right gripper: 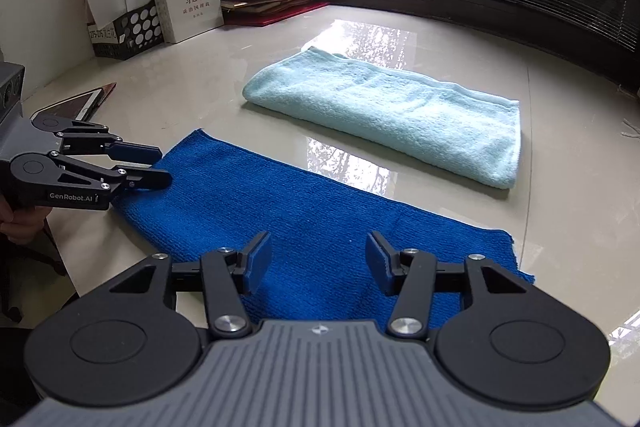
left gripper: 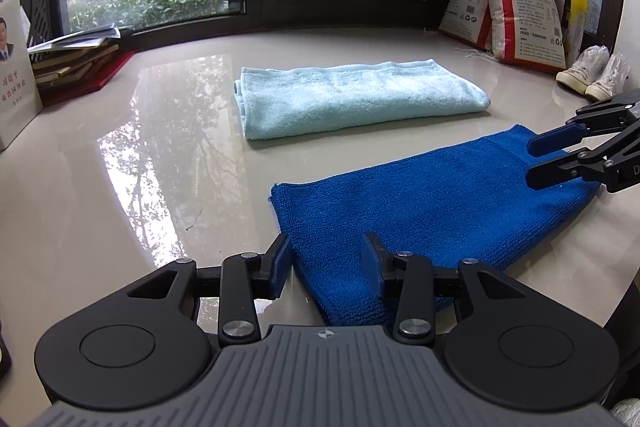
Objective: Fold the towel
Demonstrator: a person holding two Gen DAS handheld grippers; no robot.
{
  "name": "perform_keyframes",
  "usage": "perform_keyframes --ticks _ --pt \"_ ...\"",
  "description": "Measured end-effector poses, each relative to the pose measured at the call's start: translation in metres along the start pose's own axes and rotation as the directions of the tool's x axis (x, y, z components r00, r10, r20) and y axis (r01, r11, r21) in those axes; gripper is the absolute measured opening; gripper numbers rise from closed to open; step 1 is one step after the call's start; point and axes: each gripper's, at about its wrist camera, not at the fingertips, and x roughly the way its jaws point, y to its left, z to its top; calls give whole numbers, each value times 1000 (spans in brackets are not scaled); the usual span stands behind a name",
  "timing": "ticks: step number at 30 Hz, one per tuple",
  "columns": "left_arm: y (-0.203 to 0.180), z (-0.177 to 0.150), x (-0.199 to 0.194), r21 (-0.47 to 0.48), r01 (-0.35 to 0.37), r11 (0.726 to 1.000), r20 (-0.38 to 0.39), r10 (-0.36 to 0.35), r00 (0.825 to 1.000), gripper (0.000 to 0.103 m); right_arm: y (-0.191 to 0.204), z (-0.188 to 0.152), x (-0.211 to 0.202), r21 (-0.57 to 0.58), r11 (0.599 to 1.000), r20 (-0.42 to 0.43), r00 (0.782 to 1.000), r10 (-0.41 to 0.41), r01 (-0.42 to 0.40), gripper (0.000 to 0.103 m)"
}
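Blue towel (left gripper: 432, 203) between spread fingers (left gripper: 280, 259)

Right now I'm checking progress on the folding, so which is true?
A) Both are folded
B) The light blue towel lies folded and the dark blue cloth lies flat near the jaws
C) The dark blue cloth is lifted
B: the light blue towel sits folded in layers, while the dark blue cloth lies flat on the table.
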Motion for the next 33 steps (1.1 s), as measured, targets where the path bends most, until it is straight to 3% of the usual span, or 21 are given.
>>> perform_keyframes --ticks 7,14,22,27,33 --pt "3 0 1 -2 -8 1000 2 8 1000 50 14 15 24 -29 996 4 997 83 -82 57" --pt "7 10 3 -16 -20 1000 6 20 1000 49 21 22 35 -53 993 -4 995 104 -104 57" --pt "10 15 6 -60 49 997 26 -48 999 49 21 21 39 -63 990 -10 992 128 -128 57" --pt "4 11 9 -45 47 998 17 -47 999 49 24 19 42 -80 986 -17 989 147 -148 58" --pt "8 13 7 -103 96 990 23 -94 995 49 29 19 42 -94 982 -13 986 164 -165 58"
